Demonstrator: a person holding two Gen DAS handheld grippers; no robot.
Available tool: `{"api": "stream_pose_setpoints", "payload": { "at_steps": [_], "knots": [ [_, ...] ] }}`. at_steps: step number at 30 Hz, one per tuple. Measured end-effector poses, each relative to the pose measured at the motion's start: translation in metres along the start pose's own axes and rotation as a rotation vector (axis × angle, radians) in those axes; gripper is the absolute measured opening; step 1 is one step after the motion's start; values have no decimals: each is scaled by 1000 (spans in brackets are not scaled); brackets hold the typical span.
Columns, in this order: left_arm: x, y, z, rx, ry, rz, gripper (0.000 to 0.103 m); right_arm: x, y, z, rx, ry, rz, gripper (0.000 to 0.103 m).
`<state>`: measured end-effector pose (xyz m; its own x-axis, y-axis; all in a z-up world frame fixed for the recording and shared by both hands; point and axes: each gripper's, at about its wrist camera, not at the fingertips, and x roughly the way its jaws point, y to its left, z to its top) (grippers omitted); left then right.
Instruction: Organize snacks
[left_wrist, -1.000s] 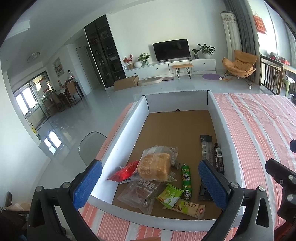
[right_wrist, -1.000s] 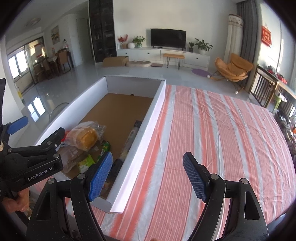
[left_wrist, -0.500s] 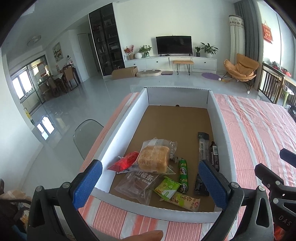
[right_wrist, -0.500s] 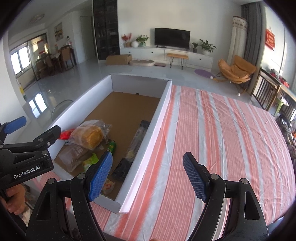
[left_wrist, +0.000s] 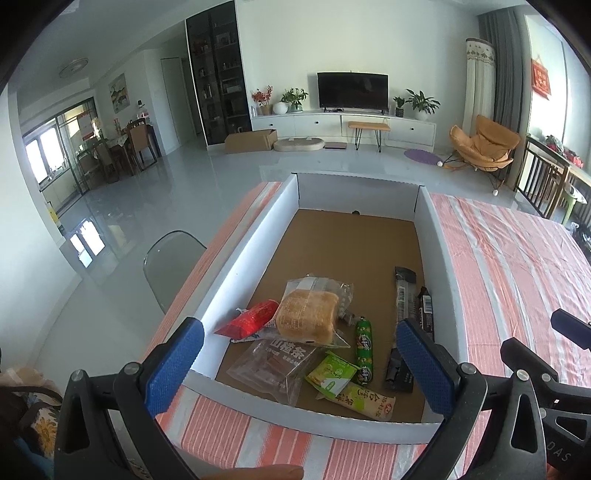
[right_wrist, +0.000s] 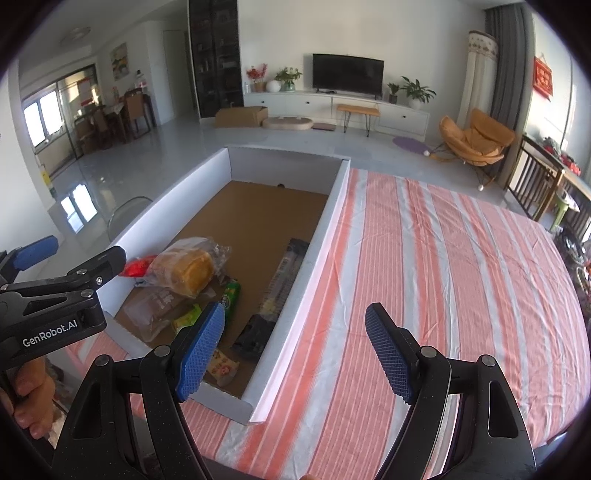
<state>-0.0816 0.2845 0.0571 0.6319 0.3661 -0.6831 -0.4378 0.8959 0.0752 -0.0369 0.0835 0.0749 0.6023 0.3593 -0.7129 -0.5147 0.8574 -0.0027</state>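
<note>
A large white-walled cardboard box (left_wrist: 255, 236) (right_wrist: 325, 243) lies on the striped table. At its near end lie several snacks: a wrapped bread loaf (left_wrist: 308, 319) (right_wrist: 188, 269), a red packet (left_wrist: 249, 323), a clear bag of brown strips (left_wrist: 277, 363), a green sausage (left_wrist: 364, 349), a green-yellow packet (left_wrist: 334, 374) and dark bars (left_wrist: 404, 295) (right_wrist: 286, 269). My left gripper (left_wrist: 299, 369) is open and empty, above the box's near wall. My right gripper (right_wrist: 295, 354) is open and empty, over the box's near right corner.
The pink-and-white striped tablecloth (right_wrist: 443, 277) spreads to the right of the box. A clear chair (left_wrist: 170, 254) stands left of the table. The living room floor, a TV unit (left_wrist: 351, 125) and an orange lounge chair (left_wrist: 484, 144) lie beyond.
Both grippers have pulled back and risen a little, so the box and snacks sit farther off in both views. Both stay open and empty. The snacks have not moved.
</note>
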Motion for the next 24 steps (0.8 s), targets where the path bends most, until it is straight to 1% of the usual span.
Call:
{"api": "stream_pose_setpoints", "payload": {
  "at_steps": [5, 9, 14, 20, 24],
  "knots": [
    [-1, 0, 2, 12, -5, 30, 103, 0, 5, 1, -3, 0, 2, 82],
    [0, 1, 1, 15, 2, 5, 103, -2, 4, 0, -7, 2, 6, 82],
    [2, 3, 0, 13, -8, 31, 103, 1, 7, 2, -6, 18, 15, 82],
    [3, 5, 2, 17, -4, 30, 103, 2, 7, 3, 20, 58, 42, 82],
    [-2, 2, 4, 25, -7, 11, 103, -2, 5, 4, 39, 71, 46, 82]
  ]
}}
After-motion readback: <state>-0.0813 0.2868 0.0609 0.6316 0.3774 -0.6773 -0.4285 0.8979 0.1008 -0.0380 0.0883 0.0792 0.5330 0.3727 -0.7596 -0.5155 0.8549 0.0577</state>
